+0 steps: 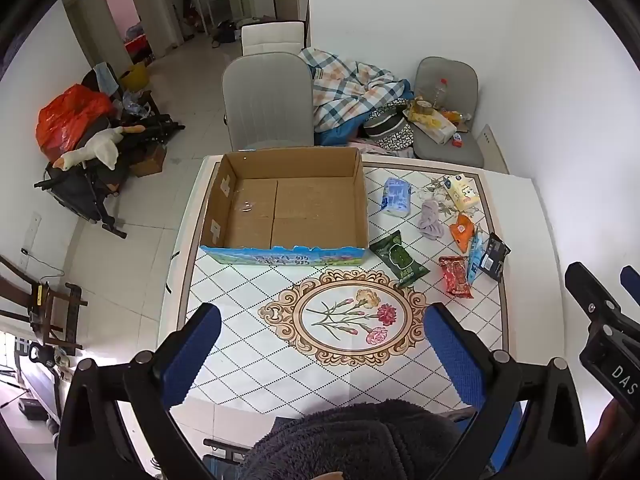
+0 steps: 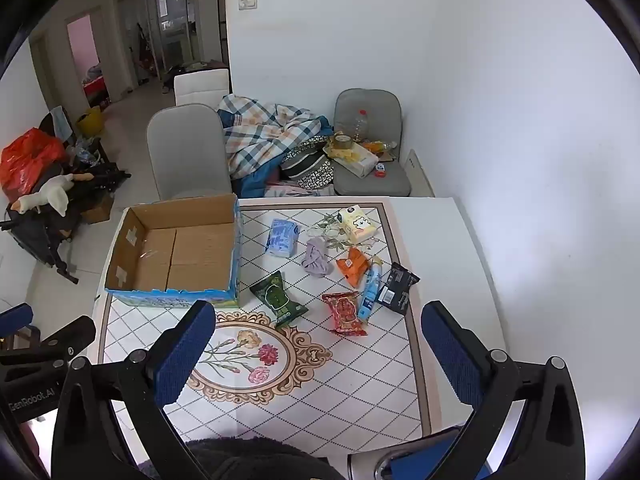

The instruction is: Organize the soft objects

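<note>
A: How do the two grippers sit?

B: The left gripper (image 1: 320, 344) and the right gripper (image 2: 316, 340) both hover above the near edge of the bench (image 2: 472, 240), angled down at it, jaws spread wide and holding nothing.

A: Is anything hard to see?

B: A dark fuzzy sleeve (image 1: 360, 436) covers the bottom of both views. The print on the packets is too small to read.

A: Where are the soft things?

B: An open cardboard box (image 2: 176, 248) with a blue printed front stands at the bench's far left. To its right lie a blue tissue pack (image 2: 283, 238), a crumpled lilac cloth (image 2: 316, 258), a yellow pack (image 2: 358, 226), and green (image 2: 278, 300), red (image 2: 345, 313), orange (image 2: 352, 266), light blue (image 2: 370, 290) and black (image 2: 396, 288) packets.
</note>
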{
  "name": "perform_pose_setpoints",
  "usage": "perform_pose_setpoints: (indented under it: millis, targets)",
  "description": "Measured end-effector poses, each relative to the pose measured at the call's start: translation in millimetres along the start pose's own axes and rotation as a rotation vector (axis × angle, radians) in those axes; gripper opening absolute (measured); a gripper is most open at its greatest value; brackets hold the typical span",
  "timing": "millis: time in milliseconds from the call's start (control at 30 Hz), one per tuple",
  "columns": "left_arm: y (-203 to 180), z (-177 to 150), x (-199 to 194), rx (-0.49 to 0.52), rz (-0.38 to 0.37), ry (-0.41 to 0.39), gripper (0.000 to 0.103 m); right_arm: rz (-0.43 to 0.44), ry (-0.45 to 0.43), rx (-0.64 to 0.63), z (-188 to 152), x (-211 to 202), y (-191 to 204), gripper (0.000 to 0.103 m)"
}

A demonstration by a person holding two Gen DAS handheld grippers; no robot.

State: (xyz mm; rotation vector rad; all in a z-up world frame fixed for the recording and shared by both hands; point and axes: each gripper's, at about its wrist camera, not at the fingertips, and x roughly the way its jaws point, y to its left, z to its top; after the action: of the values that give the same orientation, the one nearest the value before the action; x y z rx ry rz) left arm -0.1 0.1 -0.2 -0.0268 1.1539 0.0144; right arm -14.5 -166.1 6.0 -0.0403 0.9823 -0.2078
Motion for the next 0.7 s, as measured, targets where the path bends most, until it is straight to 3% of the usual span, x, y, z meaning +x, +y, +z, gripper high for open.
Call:
perform_pose_setpoints:
  millis: [700]
  targets:
    - [-8.2, 0.6, -7.9, 0.025, 0.01, -0.026, 0.103, -0.003, -0.013, 0.007, -2.9, -5.9, -6.0, 0.103]
